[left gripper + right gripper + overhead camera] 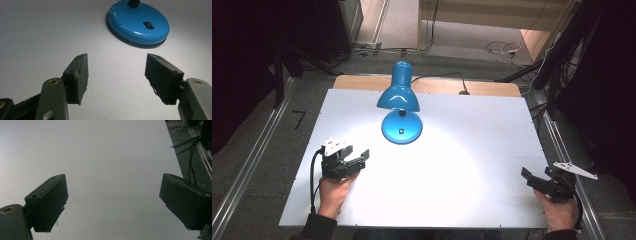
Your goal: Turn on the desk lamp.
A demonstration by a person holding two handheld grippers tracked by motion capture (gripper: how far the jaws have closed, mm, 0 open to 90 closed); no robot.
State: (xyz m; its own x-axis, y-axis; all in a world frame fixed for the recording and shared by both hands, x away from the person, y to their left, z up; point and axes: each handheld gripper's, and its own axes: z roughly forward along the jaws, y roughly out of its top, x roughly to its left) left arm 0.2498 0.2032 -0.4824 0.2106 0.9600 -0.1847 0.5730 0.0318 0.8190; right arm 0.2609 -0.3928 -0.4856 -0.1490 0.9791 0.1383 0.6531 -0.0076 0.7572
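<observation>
Left claw (358,159) jaws spread, nothing between them, low over white bench (472,165), pointed toward blue lamp (401,102). Left gripper view: lamp's round base (137,23) just ahead, small black switch (148,25) on top, base apart from jaws. Right claw (532,179) jaws spread wide, empty, at bench's right edge, well apart from lamp. Lamp stands near bench's far side, shade tilted down, lit patch on bench below it.

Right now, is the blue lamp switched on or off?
On. The lamp stands upright on its round base, and a bright pool of light spreads over the white table under its shade.
</observation>
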